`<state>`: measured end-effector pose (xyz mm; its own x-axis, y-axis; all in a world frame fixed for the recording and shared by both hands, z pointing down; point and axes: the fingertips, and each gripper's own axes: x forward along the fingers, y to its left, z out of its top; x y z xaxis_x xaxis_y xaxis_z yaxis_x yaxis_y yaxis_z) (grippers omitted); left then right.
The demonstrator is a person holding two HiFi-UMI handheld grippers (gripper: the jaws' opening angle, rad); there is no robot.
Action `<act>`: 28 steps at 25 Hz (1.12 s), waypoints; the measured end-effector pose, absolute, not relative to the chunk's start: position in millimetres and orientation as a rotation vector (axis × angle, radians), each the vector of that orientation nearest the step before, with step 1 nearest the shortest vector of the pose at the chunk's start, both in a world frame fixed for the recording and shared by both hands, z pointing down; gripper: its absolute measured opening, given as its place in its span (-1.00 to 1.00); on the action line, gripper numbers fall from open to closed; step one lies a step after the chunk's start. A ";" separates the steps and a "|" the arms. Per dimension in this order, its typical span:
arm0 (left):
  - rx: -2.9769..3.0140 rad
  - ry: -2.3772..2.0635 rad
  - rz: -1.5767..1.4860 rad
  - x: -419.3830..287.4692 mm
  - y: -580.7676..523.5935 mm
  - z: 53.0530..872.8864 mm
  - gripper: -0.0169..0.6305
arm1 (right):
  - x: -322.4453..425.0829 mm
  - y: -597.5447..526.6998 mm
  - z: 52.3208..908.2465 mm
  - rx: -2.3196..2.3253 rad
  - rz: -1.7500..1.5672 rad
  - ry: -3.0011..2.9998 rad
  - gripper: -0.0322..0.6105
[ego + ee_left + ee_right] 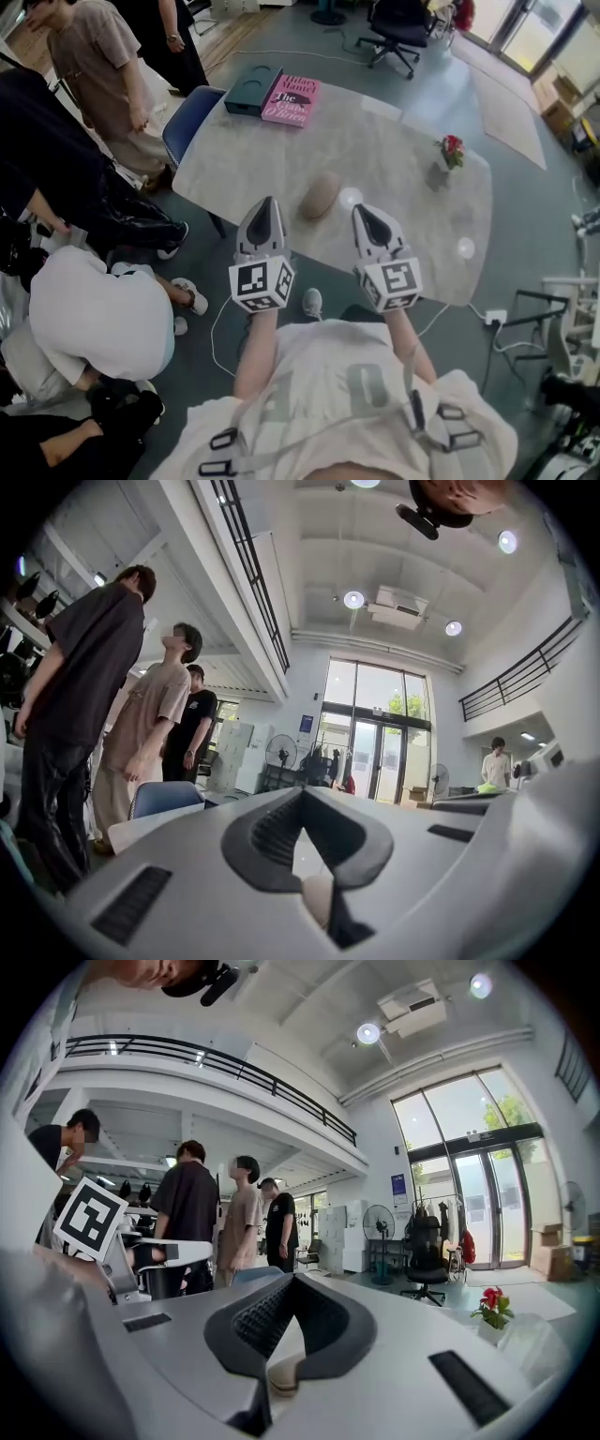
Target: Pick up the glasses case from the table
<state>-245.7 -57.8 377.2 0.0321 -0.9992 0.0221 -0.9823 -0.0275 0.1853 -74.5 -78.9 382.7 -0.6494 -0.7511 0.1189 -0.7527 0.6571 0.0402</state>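
Our pale shirt [337, 403] with its dark harness straps fills the near edge of the head view, and both our forearms reach out from it. Beyond them spreads the pale, marble-patterned table [394, 159], the biggest thing before us. Several people stand or crouch at its left; one in a tan shirt [94, 56] stands far left and another in a white top [98, 319] bends low near us. A blue chair [187, 122] is tucked against the table's far left edge, and a black office chair [398, 28] sits well beyond the table. On the far left corner lies a pink book [292, 100], touching a dark box [251, 91] on its left. We hold the left gripper [267, 202] and the right gripper [361, 210] side by side over the table's near edge, each with its marker cube toward us. Both have their jaws pressed together and nothing is held in either. The tan glasses case [321, 195] lies on the table between the two tips and just past them, untouched. Red flowers [452, 148] in a small vase stand well apart at the right.
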 end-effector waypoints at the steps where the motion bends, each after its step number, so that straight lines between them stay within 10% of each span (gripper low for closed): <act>1: 2.144 -2.078 -0.176 -249.6 -61.6 377.1 -0.94 | -78.9 -82.4 383.0 1.252 0.022 -2.742 -0.89; 28: 2.125 -2.189 -0.002 -199.4 -123.9 392.6 -0.94 | -55.0 -168.5 391.3 1.174 0.104 -2.818 -0.89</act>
<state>-199.4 -123.9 392.6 -0.0276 -0.9976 0.0641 -0.9974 0.0317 0.0645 -55.0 -168.5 391.3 -0.7011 -0.7050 0.1066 -0.7110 0.7026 -0.0290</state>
